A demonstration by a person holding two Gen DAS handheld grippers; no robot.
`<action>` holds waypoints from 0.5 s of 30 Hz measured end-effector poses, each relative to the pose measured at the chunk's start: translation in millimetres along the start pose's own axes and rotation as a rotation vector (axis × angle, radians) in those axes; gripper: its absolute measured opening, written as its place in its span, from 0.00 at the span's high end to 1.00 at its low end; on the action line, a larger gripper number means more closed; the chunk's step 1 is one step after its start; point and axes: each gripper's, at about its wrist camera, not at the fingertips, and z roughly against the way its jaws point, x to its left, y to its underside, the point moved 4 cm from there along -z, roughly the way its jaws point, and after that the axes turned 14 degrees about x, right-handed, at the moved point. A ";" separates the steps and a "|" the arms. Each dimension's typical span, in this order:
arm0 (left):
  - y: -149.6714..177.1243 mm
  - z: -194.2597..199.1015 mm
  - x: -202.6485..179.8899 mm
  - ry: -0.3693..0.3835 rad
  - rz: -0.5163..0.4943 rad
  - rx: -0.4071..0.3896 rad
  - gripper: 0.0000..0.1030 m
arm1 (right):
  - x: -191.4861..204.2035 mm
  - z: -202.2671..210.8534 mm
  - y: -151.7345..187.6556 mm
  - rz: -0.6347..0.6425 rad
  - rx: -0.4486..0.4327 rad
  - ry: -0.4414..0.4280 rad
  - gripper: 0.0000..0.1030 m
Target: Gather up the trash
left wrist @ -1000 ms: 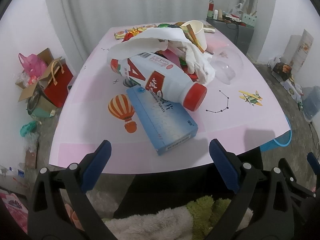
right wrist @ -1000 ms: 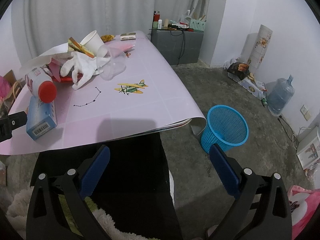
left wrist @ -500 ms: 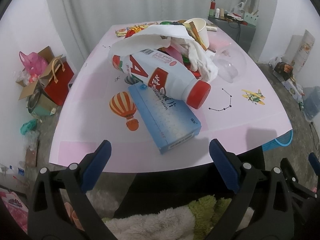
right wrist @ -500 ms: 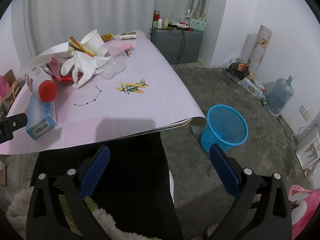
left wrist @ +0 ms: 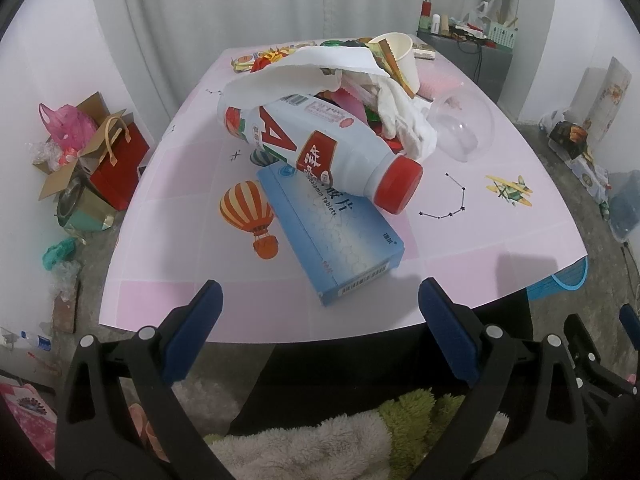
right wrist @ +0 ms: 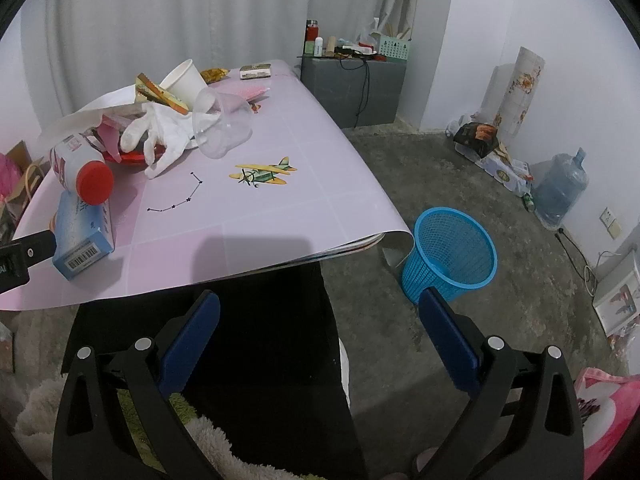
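A heap of trash lies on the pink table (left wrist: 168, 264). A blue tablet box (left wrist: 328, 232) lies nearest, with a white bottle with a red cap (left wrist: 320, 148) resting on it. Behind are a white glove (left wrist: 404, 120), a clear plastic cup (left wrist: 464, 128), a paper cup (left wrist: 396, 52) and white paper (left wrist: 288, 76). My left gripper (left wrist: 318, 312) is open and empty just in front of the box. My right gripper (right wrist: 320, 320) is open and empty below the table's near edge. A blue mesh bin (right wrist: 452, 256) stands on the floor right of the table.
Bags and boxes (left wrist: 88, 156) sit on the floor left of the table. A grey cabinet (right wrist: 352, 88) with small items stands behind it. A water jug (right wrist: 560, 192) and packets lie by the right wall. A dark chair and fluffy fabric (left wrist: 320, 440) are below both grippers.
The left gripper has moved forward toward the table, so the blue box and bottle sit nearer its open fingers. The right gripper has hardly moved.
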 end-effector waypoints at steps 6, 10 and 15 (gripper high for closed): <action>-0.5 -0.7 0.5 -0.006 0.000 0.003 0.09 | -0.1 -1.7 2.0 -0.004 0.003 -0.001 0.06; -0.6 -0.5 0.8 -0.008 -0.001 0.006 0.09 | -0.1 -1.8 2.3 -0.004 0.004 -0.001 0.06; -0.3 -1.1 0.7 -0.008 -0.001 0.009 0.09 | -0.4 -2.7 2.6 -0.008 0.006 -0.004 0.06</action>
